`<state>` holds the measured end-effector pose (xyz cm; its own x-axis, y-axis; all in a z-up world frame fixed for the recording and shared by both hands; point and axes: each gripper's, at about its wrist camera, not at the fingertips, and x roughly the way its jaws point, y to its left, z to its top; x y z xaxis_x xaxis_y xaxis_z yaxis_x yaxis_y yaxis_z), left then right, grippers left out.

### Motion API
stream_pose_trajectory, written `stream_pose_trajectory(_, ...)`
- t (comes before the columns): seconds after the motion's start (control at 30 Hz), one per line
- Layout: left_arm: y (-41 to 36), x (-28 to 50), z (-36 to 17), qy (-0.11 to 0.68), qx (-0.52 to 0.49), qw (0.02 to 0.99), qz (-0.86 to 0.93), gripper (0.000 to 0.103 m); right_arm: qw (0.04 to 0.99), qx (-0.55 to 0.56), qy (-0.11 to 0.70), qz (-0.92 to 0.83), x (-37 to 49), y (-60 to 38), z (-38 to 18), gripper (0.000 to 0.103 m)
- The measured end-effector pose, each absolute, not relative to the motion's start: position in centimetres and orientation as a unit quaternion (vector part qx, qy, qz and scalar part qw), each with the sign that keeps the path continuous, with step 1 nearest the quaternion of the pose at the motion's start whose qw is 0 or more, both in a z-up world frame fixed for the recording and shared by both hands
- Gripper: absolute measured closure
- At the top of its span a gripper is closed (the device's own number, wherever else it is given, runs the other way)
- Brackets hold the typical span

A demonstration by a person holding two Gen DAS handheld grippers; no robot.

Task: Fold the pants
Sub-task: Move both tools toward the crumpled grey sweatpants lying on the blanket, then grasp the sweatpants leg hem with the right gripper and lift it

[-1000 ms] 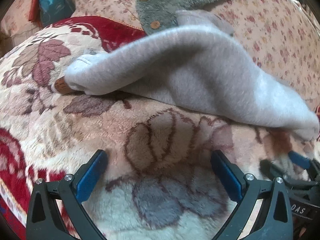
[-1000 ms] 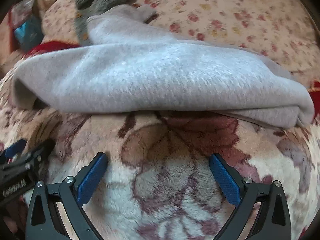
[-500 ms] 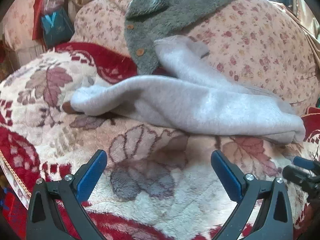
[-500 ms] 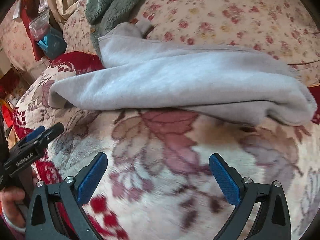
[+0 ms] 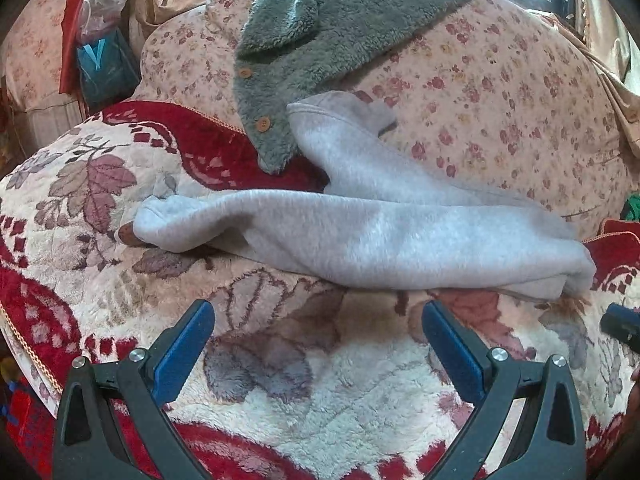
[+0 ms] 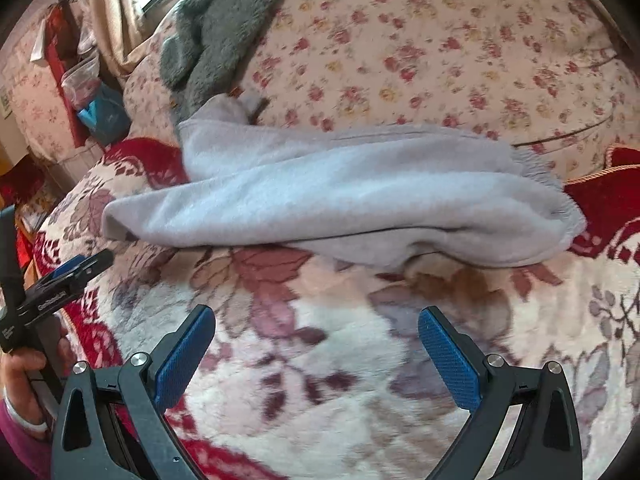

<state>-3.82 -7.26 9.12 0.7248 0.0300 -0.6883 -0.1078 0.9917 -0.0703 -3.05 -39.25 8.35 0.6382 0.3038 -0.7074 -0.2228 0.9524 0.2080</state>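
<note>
While both hand-held grippers hover above the fleecy floral blanket (image 5: 320, 392), neither touches the grey pants (image 5: 380, 236). The left gripper (image 5: 318, 344) has its blue-padded fingers spread wide apart with nothing between them, and the right gripper (image 6: 316, 344) stands the same way, jaws parted and holding nothing. The pants lie folded into a long band across the blanket, running left to right just beyond both sets of fingertips. One end points toward the left with a small brown object (image 5: 129, 236) poking out beside it, though I cannot tell what that is. The other end bunches in a rounded fold near the red border of the blanket on the right. One leg (image 5: 340, 132) angles away from the band, up onto the rose-print quilt (image 5: 500, 92), with its hem touching the grey-green fleece cardigan (image 5: 320, 28) that has wooden buttons. In the right wrist view, the left gripper (image 6: 82, 266) appears at the left edge, held by a hand (image 6: 24, 372) in a magenta sleeve. A blue package (image 5: 102, 64) sits in the far left corner.
</note>
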Motion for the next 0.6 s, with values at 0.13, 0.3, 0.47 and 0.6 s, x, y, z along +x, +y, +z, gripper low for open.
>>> stream_pose_trajectory(0.13, -6.9, -3.3, 9.3, 0.368, -0.053, 0.927, 0.045, 0.000, 0.909, 0.051, 0.394, 0.123, -1.0, -42.7, 9.3, 0.000)
stream_pose_trajectory(0.3, -6.3, -2.4, 8.9, 0.377, -0.059, 0.923, 0.053, 0.000, 0.915, 0.017, 0.388, 0.108, 3.7, -46.2, 10.3, 0.000)
stream_pose_trajectory(0.47, -5.8, -1.1, 8.5, 0.385, -0.051, 0.919, 0.063, 0.000, 0.913, -0.091, 0.373, 0.139, 9.5, -47.0, 10.4, 0.000)
stream_pose_trajectory(0.6, -5.4, 0.0, 8.1, 0.391, -0.057, 0.916, 0.068, 0.000, 0.894, -0.203, 0.364, 0.164, 13.5, -45.9, 9.7, 0.001)
